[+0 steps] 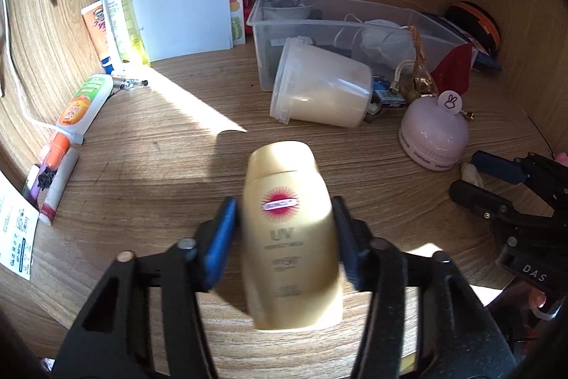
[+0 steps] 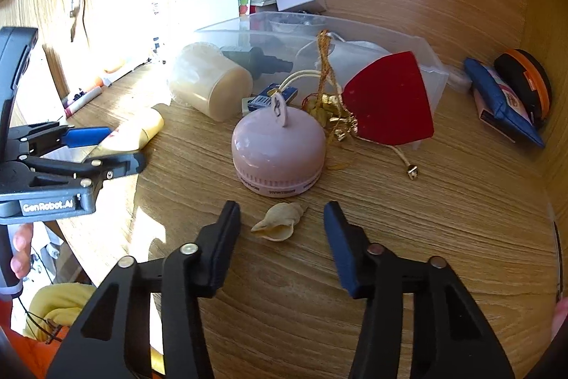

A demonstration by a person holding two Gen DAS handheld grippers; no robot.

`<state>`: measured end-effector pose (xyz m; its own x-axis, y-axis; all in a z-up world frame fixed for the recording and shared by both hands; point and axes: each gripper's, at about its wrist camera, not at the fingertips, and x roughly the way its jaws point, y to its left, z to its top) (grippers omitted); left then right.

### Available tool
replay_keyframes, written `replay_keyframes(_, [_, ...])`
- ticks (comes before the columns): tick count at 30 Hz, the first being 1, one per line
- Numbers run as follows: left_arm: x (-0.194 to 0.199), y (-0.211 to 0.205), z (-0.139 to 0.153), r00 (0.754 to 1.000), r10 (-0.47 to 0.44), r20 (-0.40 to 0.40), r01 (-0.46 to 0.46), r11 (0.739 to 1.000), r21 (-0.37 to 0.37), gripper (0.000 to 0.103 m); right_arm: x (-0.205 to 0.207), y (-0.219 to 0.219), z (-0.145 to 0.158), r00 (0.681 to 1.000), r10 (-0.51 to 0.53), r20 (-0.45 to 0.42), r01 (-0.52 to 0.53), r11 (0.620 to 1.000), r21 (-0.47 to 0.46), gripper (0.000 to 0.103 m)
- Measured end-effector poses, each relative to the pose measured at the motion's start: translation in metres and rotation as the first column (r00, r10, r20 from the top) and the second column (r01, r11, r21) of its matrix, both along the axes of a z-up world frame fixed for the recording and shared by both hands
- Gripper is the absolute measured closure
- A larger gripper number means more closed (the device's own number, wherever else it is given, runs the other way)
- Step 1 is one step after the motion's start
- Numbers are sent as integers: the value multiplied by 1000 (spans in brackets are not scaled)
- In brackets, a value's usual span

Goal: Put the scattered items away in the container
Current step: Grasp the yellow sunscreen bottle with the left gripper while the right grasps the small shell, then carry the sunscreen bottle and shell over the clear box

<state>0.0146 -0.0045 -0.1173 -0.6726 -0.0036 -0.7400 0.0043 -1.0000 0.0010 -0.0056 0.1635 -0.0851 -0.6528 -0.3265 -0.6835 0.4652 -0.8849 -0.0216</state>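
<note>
Sunscreen bottle [image 1: 291, 237] pinched between left gripper [image 1: 284, 237] jaws, lower centre, not yet in clear bin [image 1: 264, 23] at upper centre. Right gripper [image 2: 282, 237] jaws spread around shell [image 2: 278, 222]. Still on tabletop [image 1: 142, 166]: pink jar [image 1: 433, 137], overturned tub [image 1: 319, 87], red pouch [image 2: 390, 98]. Mostly undone.

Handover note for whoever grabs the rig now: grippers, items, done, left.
Left gripper: shut on the sunscreen bottle, above the desk, not yet at the clear bin.
Right gripper: open, jaws either side of the seashell, not gripping.
Done: bin already holds some items.
Left: bin the bottle, then seashell, pink round gadget, tipped cream tub, red pouch.
</note>
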Motion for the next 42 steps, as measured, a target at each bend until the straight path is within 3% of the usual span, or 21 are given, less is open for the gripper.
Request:
replay_keyframes(5, [-1,-2,1,1000,-1,2,1,1000,21,56,-1,-2,0,1000,16,5,-16,1000,-16,71])
replay_keyframes(8, [-2,-5,3,1000,-3,2,3,997,73,57,-1,-2,1,999,40,15,-39,999,-33,86])
replay_keyframes(14, [2,-13,19,999,-15,-35,19,991,130,70,-1,0,3,998,56,19,-55,996,-65,86])
replay_keyframes(18, [-1,-18,22,999,-26,-31,30,989,141,71,1,2,9,998,61,6,-61,995,-83,86])
replay_keyframes(24, [-10,-35,4,999,11,41,-17,989,145,78,5,3,14,998,63,-4,-63,994,-90,86])
replay_keyframes(32, [-17,-26,2,1000,10,16,-11,996,83,78,-2,-3,7,997,78,23,-76,994,-78,86])
replay_keyframes(42, [-16,-22,28,998,-38,-44,45,985,166,78,-3,8,15,997,72,-2,-72,992,-99,87])
